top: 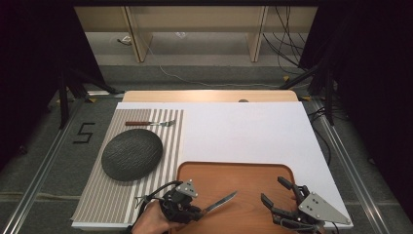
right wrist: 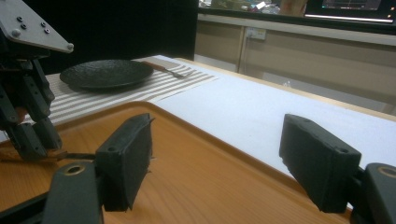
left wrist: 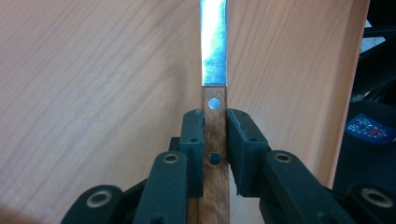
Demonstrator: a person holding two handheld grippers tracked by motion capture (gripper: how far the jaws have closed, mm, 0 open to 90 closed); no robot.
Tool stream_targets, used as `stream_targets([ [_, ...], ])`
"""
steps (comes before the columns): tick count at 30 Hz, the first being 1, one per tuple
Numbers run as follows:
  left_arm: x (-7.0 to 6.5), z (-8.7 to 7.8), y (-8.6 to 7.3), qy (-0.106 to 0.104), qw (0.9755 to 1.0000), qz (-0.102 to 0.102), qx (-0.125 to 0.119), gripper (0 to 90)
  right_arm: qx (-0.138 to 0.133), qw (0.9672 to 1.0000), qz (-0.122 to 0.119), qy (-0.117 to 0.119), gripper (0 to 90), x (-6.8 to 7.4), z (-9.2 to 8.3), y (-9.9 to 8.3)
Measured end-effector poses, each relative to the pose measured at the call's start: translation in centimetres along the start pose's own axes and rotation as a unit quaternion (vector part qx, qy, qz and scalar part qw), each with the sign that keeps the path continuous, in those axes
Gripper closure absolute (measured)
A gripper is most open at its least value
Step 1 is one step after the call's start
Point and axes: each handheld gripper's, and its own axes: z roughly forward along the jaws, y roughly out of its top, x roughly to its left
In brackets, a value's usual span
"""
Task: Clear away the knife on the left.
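My left gripper [top: 200, 210] is shut on the wooden handle of a table knife [top: 221, 201] near the front left of a wooden tray [top: 234, 165]. In the left gripper view the two pads squeeze the riveted handle [left wrist: 215, 130], and the steel blade [left wrist: 214, 46] points away over the tray's surface [left wrist: 93, 93]. My right gripper [top: 274, 190] stands open over the tray's right part with nothing between its pads [right wrist: 130, 154]. The right gripper view has the left gripper [right wrist: 28, 116] at its left, low over the tray [right wrist: 187, 177].
A dark round plate [top: 131, 153] lies on a striped placemat [top: 97, 195] to the left of the tray. A fork [top: 151, 123] with a wooden handle lies beyond the plate. A white mat [top: 243, 131] covers the table behind the tray.
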Motion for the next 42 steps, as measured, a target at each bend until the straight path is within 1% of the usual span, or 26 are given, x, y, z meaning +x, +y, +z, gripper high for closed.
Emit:
stream_targets([
  [2,0.0,0.1,0.0,0.002,1.0000,0.000,0.002,76.8,0.001,1.0000,-0.001,-0.001,26.6,0.0,0.0,0.0],
  [5,0.1,0.3,-0.1,-0.001,1.0000,-0.004,0.004,76.7,0.002,1.0000,-0.001,0.001,26.6,0.0,0.0,0.0],
  [7,0.1,0.4,-0.1,-0.001,1.0000,-0.002,0.007,76.6,0.002,1.0000,-0.001,0.001,26.6,0.0,0.0,0.0],
  [10,0.1,0.5,-0.1,0.001,1.0000,0.001,0.003,76.0,0.002,1.0000,0.000,0.000,26.6,0.0,0.0,0.0],
  [12,0.1,0.6,-0.2,-0.004,0.9999,0.003,0.009,75.5,0.003,1.0000,0.000,0.001,26.7,0.0,0.0,0.0],
  [13,0.1,0.7,-0.2,-0.012,0.9999,0.005,0.011,74.6,0.003,1.0000,0.000,0.001,26.6,0.0,0.0,0.0],
  [14,0.0,0.7,-0.2,-0.016,0.9998,0.006,0.013,70.5,0.003,1.0000,0.000,0.001,26.7,0.0,0.0,0.0],
  [15,-0.1,0.7,-0.2,-0.015,0.9997,0.005,0.017,65.0,0.003,1.0000,0.000,0.002,26.7,0.0,0.0,0.0],
  [17,-0.3,0.5,0.1,-0.012,0.9998,0.010,0.013,50.2,0.003,1.0000,0.000,0.001,26.7,0.0,0.0,0.0],
  [18,-0.5,0.3,0.2,-0.013,0.9997,0.018,0.008,48.0,0.003,1.0000,0.000,0.001,26.7,0.0,0.0,0.0],
  [19,-0.7,0.1,0.3,-0.016,0.9995,0.027,0.000,47.9,0.003,1.0000,0.000,0.001,26.7,0.0,0.0,0.0],
  [20,-0.9,0.0,0.4,-0.008,0.9994,0.033,-0.006,45.5,0.003,1.0000,0.000,0.001,26.7,0.0,0.0,0.0],
  [22,-1.3,-0.2,0.5,0.010,0.9990,0.041,-0.014,37.6,0.001,1.0000,0.000,0.000,26.7,0.0,0.0,0.0],
  [23,-1.5,-0.4,0.6,0.016,0.9986,0.047,-0.021,34.5,0.002,1.0000,0.000,0.002,26.7,0.0,0.0,0.0],
  [24,-1.6,-0.5,0.7,0.018,0.9983,0.048,-0.027,31.6,0.002,1.0000,0.000,0.001,26.7,0.0,0.0,0.0],
  [27,-2.0,-0.7,0.8,0.027,0.9966,0.064,-0.043,29.0,0.002,1.0000,0.000,0.002,26.7,0.0,0.0,0.0],
  [29,-2.3,-0.7,0.9,0.033,0.9947,0.079,-0.056,28.7,0.002,1.0000,0.000,0.002,26.7,0.0,0.0,0.0],
  [31,-2.4,-0.7,0.9,0.034,0.9943,0.083,-0.058,29.0,0.002,1.0000,-0.001,0.002,26.7,0.0,0.0,0.0],
  [32,-2.7,-0.7,0.9,0.035,0.9917,0.099,-0.074,30.3,0.002,1.0000,0.000,0.001,26.7,0.0,0.0,0.0],
  [34,-2.9,-0.6,0.9,0.037,0.9900,0.110,-0.081,34.4,0.002,1.0000,-0.001,0.002,26.7,0.0,0.0,0.0],
  [36,-2.9,-0.5,1.0,0.029,0.9901,0.111,-0.081,39.4,0.002,1.0000,-0.001,0.002,26.7,0.0,0.0,0.0],
  [38,-2.9,-0.3,1.0,0.026,0.9896,0.113,-0.085,45.2,0.003,1.0000,-0.001,0.002,26.7,0.0,0.0,0.0],
  [39,-2.8,-0.2,1.0,0.025,0.9900,0.111,-0.084,49.5,0.001,1.0000,-0.001,0.001,26.7,0.0,0.0,0.0],
  [42,-2.7,0.2,1.1,0.030,0.9905,0.113,-0.072,61.8,0.001,1.0000,-0.001,0.001,26.7,0.0,0.0,0.0],
])
